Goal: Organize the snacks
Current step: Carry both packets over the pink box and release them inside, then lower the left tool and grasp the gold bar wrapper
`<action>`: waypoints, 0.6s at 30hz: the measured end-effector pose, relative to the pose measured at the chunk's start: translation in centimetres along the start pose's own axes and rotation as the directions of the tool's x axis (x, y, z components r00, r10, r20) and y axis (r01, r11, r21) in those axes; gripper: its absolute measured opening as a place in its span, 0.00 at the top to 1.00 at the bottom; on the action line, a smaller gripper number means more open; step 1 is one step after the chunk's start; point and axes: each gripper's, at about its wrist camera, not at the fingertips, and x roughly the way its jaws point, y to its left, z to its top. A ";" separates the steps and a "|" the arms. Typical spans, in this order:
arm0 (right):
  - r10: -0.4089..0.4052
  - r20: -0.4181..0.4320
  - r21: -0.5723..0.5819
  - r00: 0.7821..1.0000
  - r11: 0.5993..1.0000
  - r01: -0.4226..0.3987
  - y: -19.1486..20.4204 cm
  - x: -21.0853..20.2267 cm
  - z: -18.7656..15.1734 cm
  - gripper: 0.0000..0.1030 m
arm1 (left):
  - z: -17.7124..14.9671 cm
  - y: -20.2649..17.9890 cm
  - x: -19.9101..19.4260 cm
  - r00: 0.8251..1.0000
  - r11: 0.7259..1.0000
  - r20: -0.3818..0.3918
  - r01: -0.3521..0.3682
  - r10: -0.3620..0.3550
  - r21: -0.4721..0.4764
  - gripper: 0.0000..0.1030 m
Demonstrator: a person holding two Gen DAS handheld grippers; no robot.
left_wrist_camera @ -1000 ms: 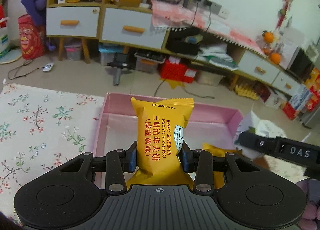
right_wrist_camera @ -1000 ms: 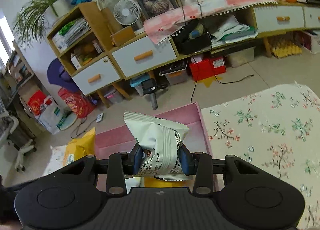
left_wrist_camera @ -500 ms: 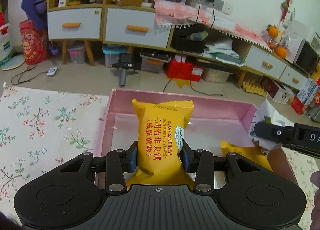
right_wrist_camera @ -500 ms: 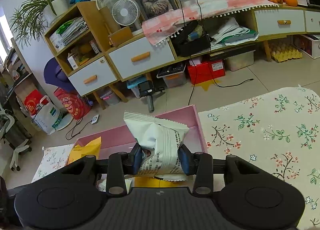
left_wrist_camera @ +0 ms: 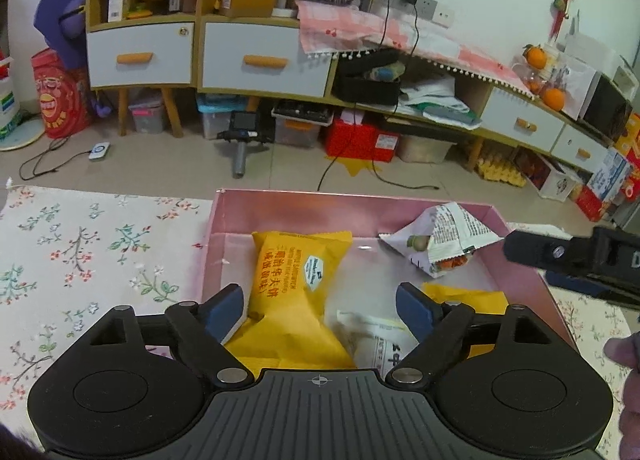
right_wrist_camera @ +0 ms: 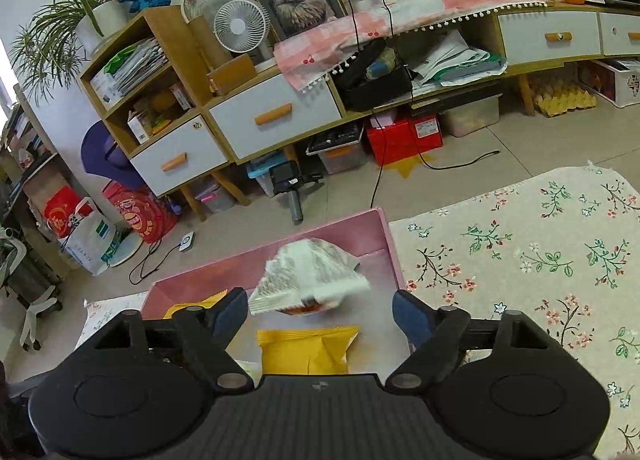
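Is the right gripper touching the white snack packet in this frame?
Apart. In the right wrist view the right gripper is open, and the blurred white snack packet sits clear of both pads.

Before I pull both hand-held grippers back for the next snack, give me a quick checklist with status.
1. Left hand-held gripper open: ok.
2. Right hand-held gripper open: ok.
3. Yellow waffle packet inside the pink box: ok, though its left edge is at the left pad.
4. White packet settled in the box: cannot tell, blurred.
5. More snacks waiting on the floral cloth: cannot tell, none in view.
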 end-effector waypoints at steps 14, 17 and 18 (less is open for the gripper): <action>-0.070 0.052 -0.156 0.996 0.985 0.078 3.1 -5.8 0.0 0.26 | -0.8 -0.4 -6.8 0.997 0.994 0.018 -0.081 0.080 0.079 0.06; -0.063 0.055 -0.185 0.996 0.980 0.073 4.1 -7.1 -0.7 0.24 | -1.6 -0.1 -8.5 0.995 0.988 0.009 -0.103 0.103 0.118 0.04; -0.062 0.051 -0.194 0.997 0.979 0.071 4.4 -7.5 -0.9 0.24 | -1.9 0.1 -9.0 0.993 0.985 0.000 -0.114 0.115 0.127 0.04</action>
